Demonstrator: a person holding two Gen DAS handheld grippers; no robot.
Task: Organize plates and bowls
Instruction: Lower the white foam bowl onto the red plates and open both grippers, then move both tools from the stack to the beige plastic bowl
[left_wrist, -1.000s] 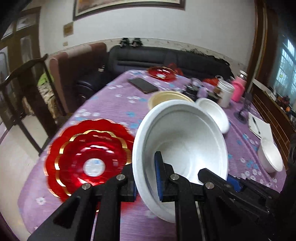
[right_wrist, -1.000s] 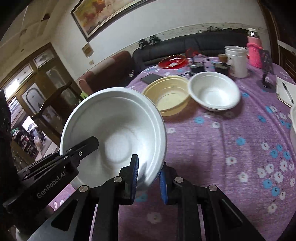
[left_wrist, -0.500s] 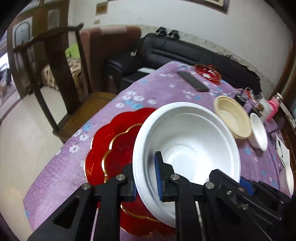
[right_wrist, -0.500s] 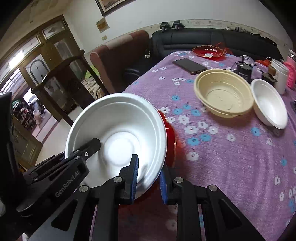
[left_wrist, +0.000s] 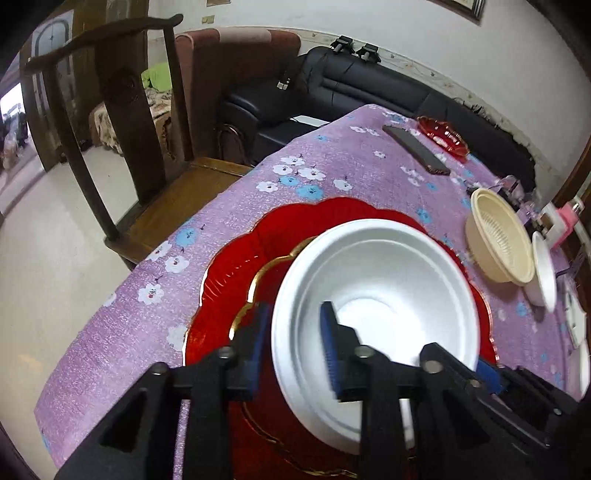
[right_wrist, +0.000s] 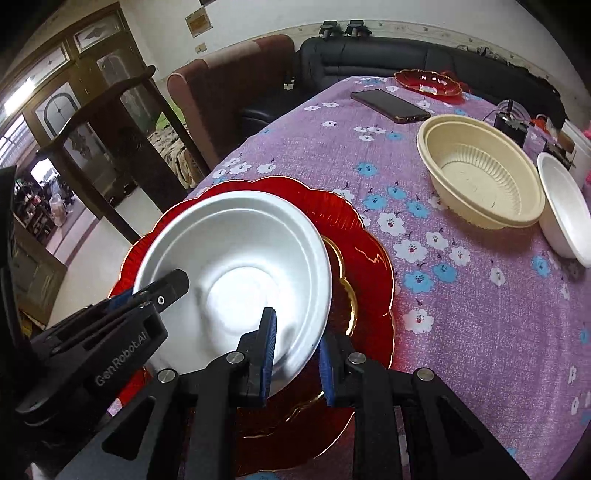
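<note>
A large white foam bowl (left_wrist: 388, 295) sits low over a scalloped red plate with gold trim (left_wrist: 258, 251) near the table's corner; whether it touches the plate I cannot tell. My left gripper (left_wrist: 294, 347) straddles the bowl's near rim, its jaws opening, with a gap showing beside the rim. In the right wrist view the same bowl (right_wrist: 236, 258) lies above the red plate (right_wrist: 362, 266). My right gripper (right_wrist: 295, 360) is shut on the bowl's opposite rim. The left gripper (right_wrist: 147, 295) shows there at the bowl's left side.
A beige ribbed bowl (right_wrist: 480, 177) and a smaller white bowl (right_wrist: 565, 210) stand further along the purple flowered tablecloth (right_wrist: 480, 314). A dark phone (right_wrist: 391, 105) and a small red dish (right_wrist: 428, 81) lie at the far end. A wooden chair (left_wrist: 110, 110) stands beside the table's edge.
Both grippers carried the white bowl across and down until it came over the red plate. The left jaws have spread apart from the rim; the right ones stayed clamped.
</note>
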